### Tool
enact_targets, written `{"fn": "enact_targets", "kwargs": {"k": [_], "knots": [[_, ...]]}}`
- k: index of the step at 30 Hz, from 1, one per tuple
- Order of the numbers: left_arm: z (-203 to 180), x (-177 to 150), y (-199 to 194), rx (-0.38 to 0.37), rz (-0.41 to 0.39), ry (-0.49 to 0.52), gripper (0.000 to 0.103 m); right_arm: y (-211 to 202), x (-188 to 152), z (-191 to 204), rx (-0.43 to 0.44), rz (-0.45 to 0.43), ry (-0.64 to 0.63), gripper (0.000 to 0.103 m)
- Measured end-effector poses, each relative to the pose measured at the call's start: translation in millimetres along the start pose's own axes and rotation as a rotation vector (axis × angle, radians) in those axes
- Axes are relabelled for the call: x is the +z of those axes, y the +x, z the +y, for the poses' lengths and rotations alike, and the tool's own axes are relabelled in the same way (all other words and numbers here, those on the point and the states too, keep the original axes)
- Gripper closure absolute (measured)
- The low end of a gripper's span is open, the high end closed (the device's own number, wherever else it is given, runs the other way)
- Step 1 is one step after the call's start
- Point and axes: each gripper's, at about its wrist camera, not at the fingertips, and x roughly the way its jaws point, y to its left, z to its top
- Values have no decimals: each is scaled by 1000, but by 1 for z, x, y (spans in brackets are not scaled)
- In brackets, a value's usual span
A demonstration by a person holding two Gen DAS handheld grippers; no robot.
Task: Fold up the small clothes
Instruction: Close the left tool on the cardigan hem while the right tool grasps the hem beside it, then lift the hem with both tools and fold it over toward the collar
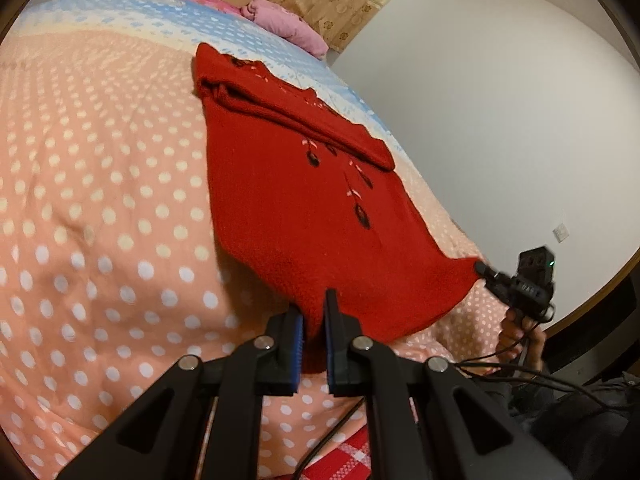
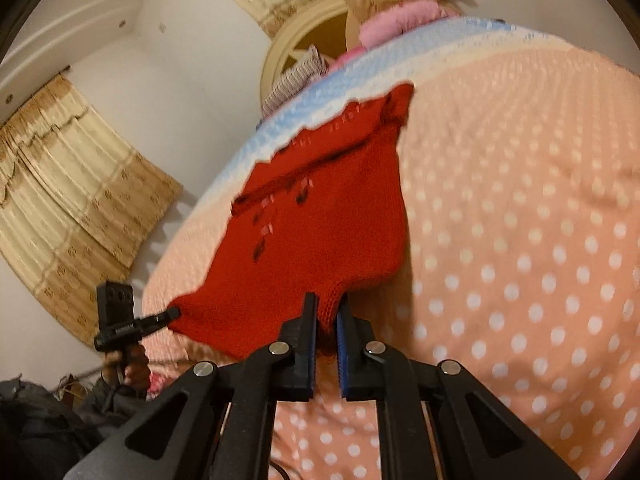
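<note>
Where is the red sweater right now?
The red sweater lies mid-frame on the polka-dot bedspread, its near hem corners pinched by the left gripper and right gripper.

right tongs (image 2: 327, 312) pinching red sweater (image 2: 320, 216) hem

Readable text: none.
Right claw (image 1: 480, 269) body: pale lettering on its black side, too small and blurred to read.
Left claw (image 2: 174, 312) body: pale lettering on its black side, blurred, unreadable.
Red sweater (image 1: 304, 216): stitched leaf pattern only, no letters.
Bed cover (image 1: 100, 220): white dots only.
</note>
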Motion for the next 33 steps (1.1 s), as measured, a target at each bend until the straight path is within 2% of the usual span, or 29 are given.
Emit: {"fn": "enact_targets", "kwargs": {"k": [4,14,24,33], "knots": [[-4,15,-1,22,-1,11,94,2,21,9,-3,-34,-18,95],[-24,73,-12,27,-92,75,94,5,81,40,20,-124,-87,95],[-5,130,1,20,-135,20,95,21,148,55,16,-182,-121,95],[2,191,13,29,-198,16,95,44,203,62,-40,-213,-155,95]]}}
